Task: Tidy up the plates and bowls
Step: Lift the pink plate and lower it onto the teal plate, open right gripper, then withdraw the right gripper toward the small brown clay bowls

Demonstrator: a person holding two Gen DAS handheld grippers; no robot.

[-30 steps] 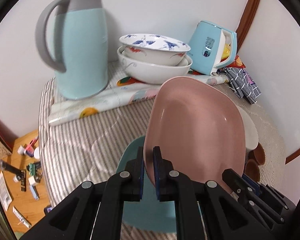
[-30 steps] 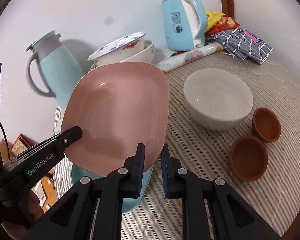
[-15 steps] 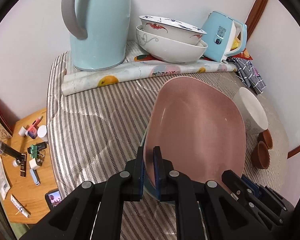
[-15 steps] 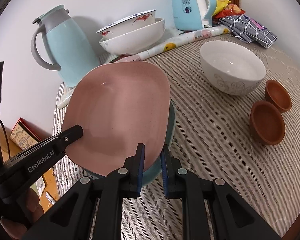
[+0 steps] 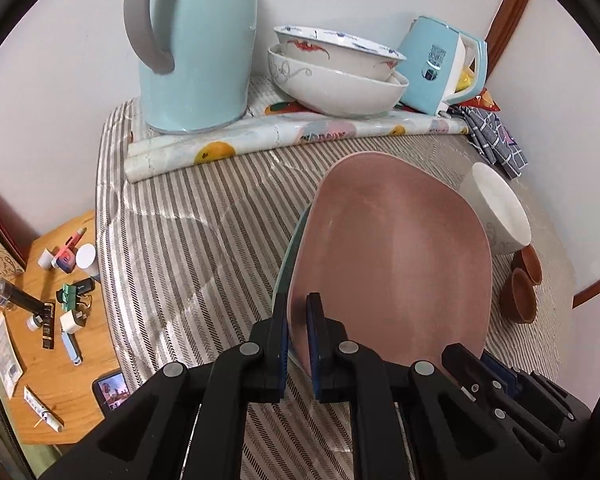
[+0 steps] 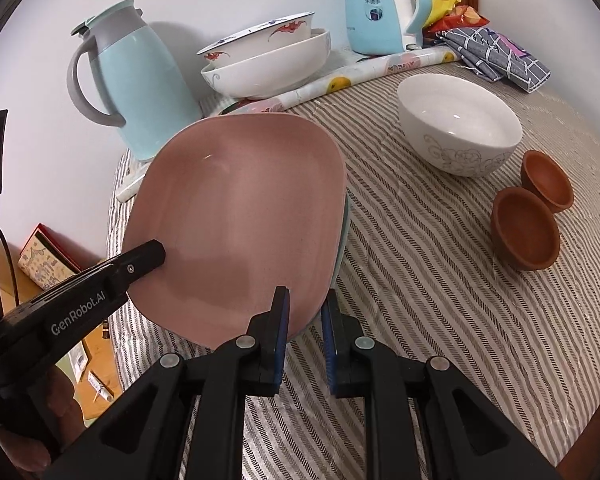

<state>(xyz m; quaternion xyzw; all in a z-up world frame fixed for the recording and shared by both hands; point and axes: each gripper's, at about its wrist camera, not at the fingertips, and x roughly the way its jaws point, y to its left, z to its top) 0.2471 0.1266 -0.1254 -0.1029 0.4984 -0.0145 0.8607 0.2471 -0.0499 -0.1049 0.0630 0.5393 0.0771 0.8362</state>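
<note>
- Pink plate [image 6: 240, 216]: rounded-square, lying over a teal plate [image 6: 342, 236] of which only a thin rim shows along its right side; both sit toward the near left edge of the counter [image 6: 440, 300], which wears a striped cloth.
- Left gripper [image 5: 298, 320]: fingers closed on the near left rim of the pink plate, one above and one below.
- Right gripper [image 6: 304, 316]: fingers straddle the plate's near right rim with a small gap, so I cannot tell whether they actually clamp it.
- White bowl [image 6: 458, 124]: upright, toward the right side of the counter, apart from the plates.
- Two brown cups [image 6: 526, 228]: just beside each other near the right edge.
- Stacked patterned bowls [image 6: 266, 60]: nested at the back edge, between a light-blue thermos jug [image 6: 140, 88] and a light-blue kettle [image 6: 380, 8].
</note>
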